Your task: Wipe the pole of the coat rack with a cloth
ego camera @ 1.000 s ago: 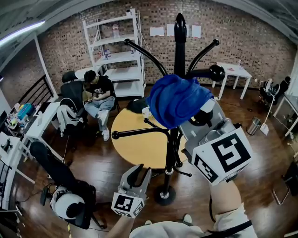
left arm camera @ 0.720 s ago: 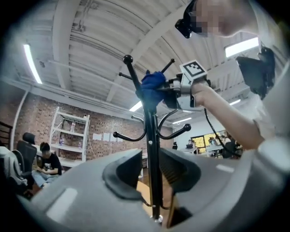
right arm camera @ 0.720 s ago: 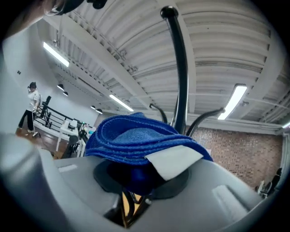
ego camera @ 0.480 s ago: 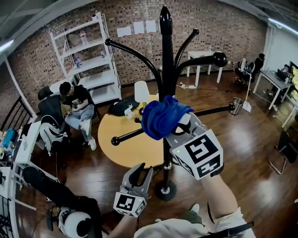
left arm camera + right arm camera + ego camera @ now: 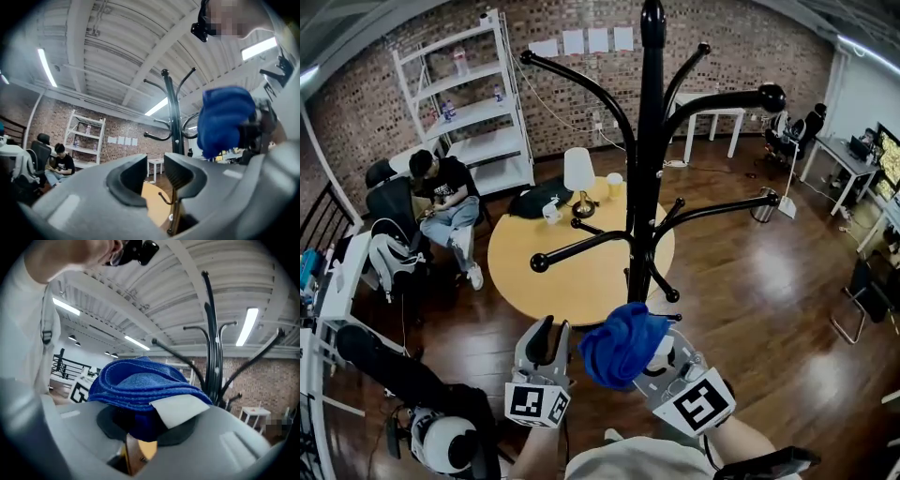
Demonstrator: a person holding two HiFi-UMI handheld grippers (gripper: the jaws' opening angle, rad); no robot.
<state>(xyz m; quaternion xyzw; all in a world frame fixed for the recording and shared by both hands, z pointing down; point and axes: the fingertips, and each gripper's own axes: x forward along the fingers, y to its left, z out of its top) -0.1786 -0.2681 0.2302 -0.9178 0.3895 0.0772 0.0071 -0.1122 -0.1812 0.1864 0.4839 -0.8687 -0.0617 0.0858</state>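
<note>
Head view: coat rack (image 5: 649, 141) stands on the dark wood floor (image 5: 750, 281), its black pole (image 5: 643, 216) upright and its curved arms spreading left and right. Behind it sits a round table (image 5: 516, 272) bearing a lamp (image 5: 577, 178). Further back are a white shelf unit (image 5: 478, 94) and a seated person (image 5: 441, 192). Right gripper (image 5: 652, 354) is low in the frame, near the foot of the pole, with a bunched blue cloth (image 5: 622, 343) at its tip. The cloth overlaps the lower pole from this angle; contact cannot be confirmed. Left gripper (image 5: 543, 339) sits just beside it to the left, pointing toward the base and touching nothing.

Left gripper view: left gripper (image 5: 154, 171) has its jaws a narrow gap apart — nothing between them. The pole (image 5: 169, 112) rises beyond, and the cloth (image 5: 225, 119) shows at the upper right.

Right gripper view: right gripper (image 5: 145, 425) has its jaws closed on the cloth (image 5: 140, 385), which bulges out above them in folded layers, a white label (image 5: 180, 408) hanging from its edge. The pole (image 5: 213, 348) stands to the right of the cloth — whether they touch cannot be told.
</note>
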